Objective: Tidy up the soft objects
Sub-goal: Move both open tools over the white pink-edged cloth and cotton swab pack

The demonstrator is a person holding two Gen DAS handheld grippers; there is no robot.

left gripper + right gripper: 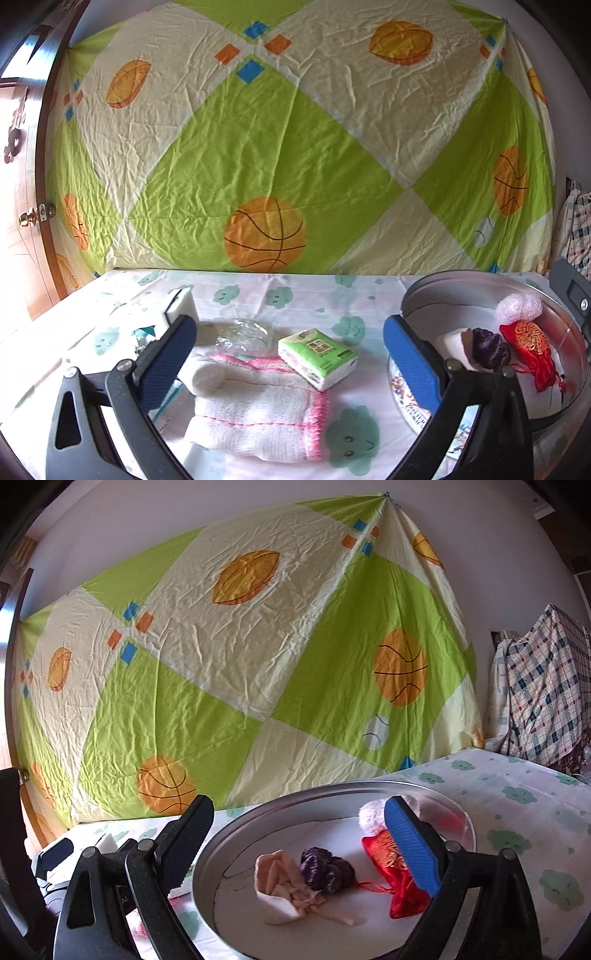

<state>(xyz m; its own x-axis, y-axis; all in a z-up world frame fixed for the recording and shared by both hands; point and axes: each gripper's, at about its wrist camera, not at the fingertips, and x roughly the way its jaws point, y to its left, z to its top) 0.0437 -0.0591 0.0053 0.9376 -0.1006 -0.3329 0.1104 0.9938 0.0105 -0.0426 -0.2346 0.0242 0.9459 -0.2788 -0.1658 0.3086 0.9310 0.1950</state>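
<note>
My left gripper (290,332) is open and empty above a white knitted cloth with pink edging (258,413), a white roll (203,376), a green tissue pack (317,354) and a clear plastic wrapper (243,332). A white sponge (179,306) lies behind its left finger. A round metal tin (436,291) at right holds a red pouch (532,350), a purple knot (489,349) and a white pompom (519,308). My right gripper (299,819) is open and empty over the tin (207,853), above a cream pouch (277,886), the purple knot (327,867), the red pouch (391,871) and the pompom (371,816).
The table has a white cloth with green cloud prints (277,295). A green and cream basketball sheet (266,147) hangs behind it. A wooden door (22,221) is at left. Checked fabric (543,686) hangs at right. The left gripper's body (55,853) shows at the left of the right wrist view.
</note>
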